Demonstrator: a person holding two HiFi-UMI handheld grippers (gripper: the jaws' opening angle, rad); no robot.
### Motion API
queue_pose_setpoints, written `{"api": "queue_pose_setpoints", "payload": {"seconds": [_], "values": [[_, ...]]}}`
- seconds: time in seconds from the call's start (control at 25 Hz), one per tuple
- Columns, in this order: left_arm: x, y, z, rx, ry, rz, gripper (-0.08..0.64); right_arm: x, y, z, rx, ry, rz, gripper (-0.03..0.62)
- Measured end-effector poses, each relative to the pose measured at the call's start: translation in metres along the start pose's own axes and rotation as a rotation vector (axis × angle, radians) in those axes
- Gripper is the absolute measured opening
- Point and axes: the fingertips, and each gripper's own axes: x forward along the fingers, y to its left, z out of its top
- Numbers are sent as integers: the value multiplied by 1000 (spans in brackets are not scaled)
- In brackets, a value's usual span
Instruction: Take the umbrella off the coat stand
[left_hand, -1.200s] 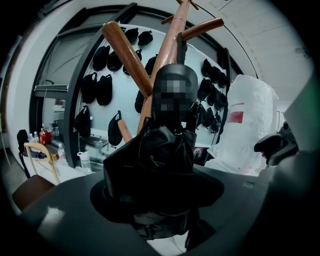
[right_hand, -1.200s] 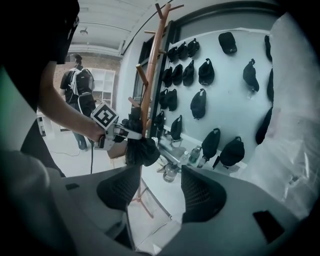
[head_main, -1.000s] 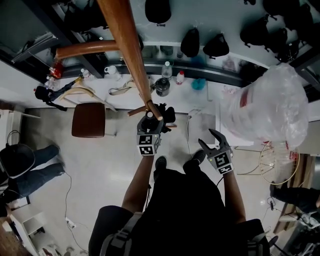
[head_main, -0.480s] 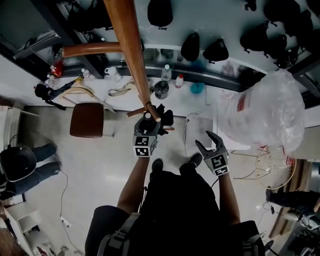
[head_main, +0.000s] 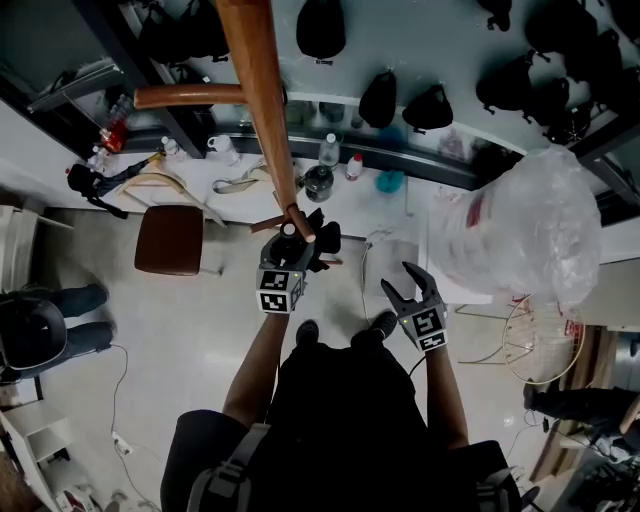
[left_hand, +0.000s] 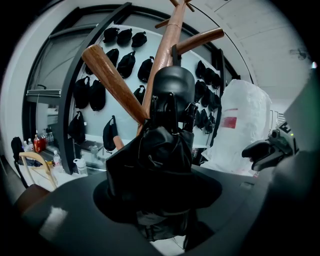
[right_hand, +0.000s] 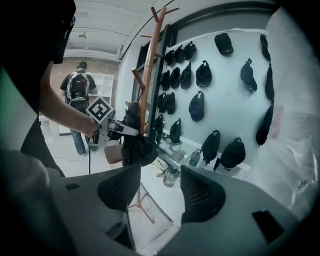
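Note:
The wooden coat stand (head_main: 262, 110) runs from the top of the head view to its middle. A folded black umbrella (head_main: 320, 240) hangs against its lower peg. My left gripper (head_main: 297, 243) reaches to the pole and is shut on the umbrella. In the left gripper view the umbrella (left_hand: 160, 160) fills the space between the jaws, with its rounded black handle in front of the stand (left_hand: 165, 50). My right gripper (head_main: 400, 282) is held lower right, apart from the stand, and is open and empty. The right gripper view shows the left gripper (right_hand: 117, 127) holding the umbrella (right_hand: 136, 147) at the stand (right_hand: 148, 65).
A brown stool (head_main: 170, 240) stands left of the stand. A big clear plastic bag (head_main: 525, 235) bulges at the right, above a wire basket (head_main: 545, 340). Bottles stand on the white counter (head_main: 400, 205) behind. Black caps (right_hand: 197, 105) hang on the wall. A person (right_hand: 78, 90) stands farther off.

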Motion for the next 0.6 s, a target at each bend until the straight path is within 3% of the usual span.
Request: {"api": "queue_pose_setpoints", "payload": {"seconds": [0.6], "values": [[-10,-5,13,20,16,-63,252,12,10,14,17,-27,-7,252]]}}
